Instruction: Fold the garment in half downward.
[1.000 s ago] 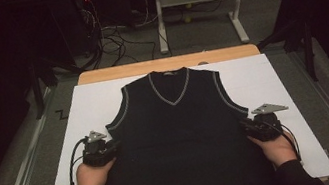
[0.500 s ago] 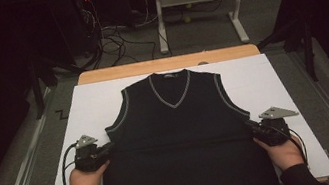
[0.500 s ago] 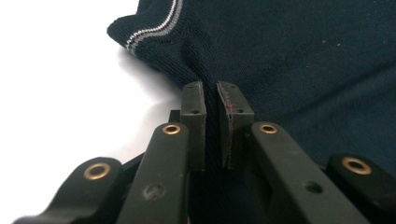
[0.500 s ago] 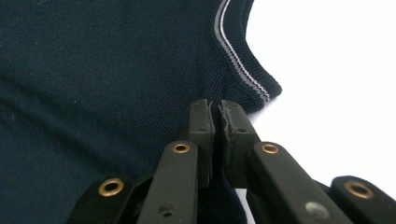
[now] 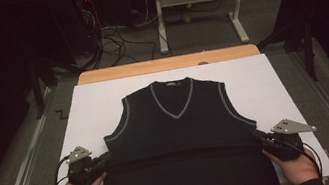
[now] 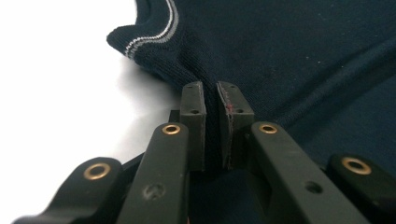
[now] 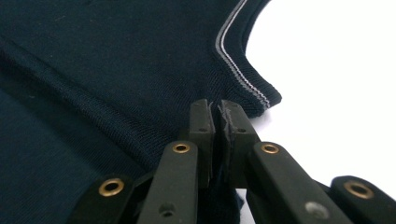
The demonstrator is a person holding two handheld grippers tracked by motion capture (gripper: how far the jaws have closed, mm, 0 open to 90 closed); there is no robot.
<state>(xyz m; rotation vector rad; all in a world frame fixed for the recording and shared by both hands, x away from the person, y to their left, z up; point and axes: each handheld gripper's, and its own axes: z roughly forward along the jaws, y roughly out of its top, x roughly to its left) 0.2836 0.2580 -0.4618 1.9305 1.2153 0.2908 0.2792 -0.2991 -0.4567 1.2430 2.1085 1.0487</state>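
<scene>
A dark navy sleeveless V-neck vest (image 5: 180, 135) with pale trim lies flat, front up, on a white board (image 5: 272, 84). Its lower part reaches the near edge, and a crease runs across it between my hands. My left gripper (image 5: 107, 157) is shut on the vest's left side seam just below the armhole. In the left gripper view the knit (image 6: 280, 46) is pinched between the pads of that gripper (image 6: 211, 88). My right gripper (image 5: 256, 134) is shut on the right side seam below the other armhole. The right gripper view shows the fabric (image 7: 116, 56) clamped in that gripper (image 7: 217, 105).
The board rests on a wooden table whose far edge (image 5: 168, 64) shows beyond it. Metal rails (image 5: 19, 172) run along both sides. Past the table lie floor cables (image 5: 112, 35) and the legs of a white frame (image 5: 236, 19). Bare white board flanks the vest.
Both hands have drawn back toward the near edge and slightly outward, still gripping the vest. The vest has slid toward the person with them.
</scene>
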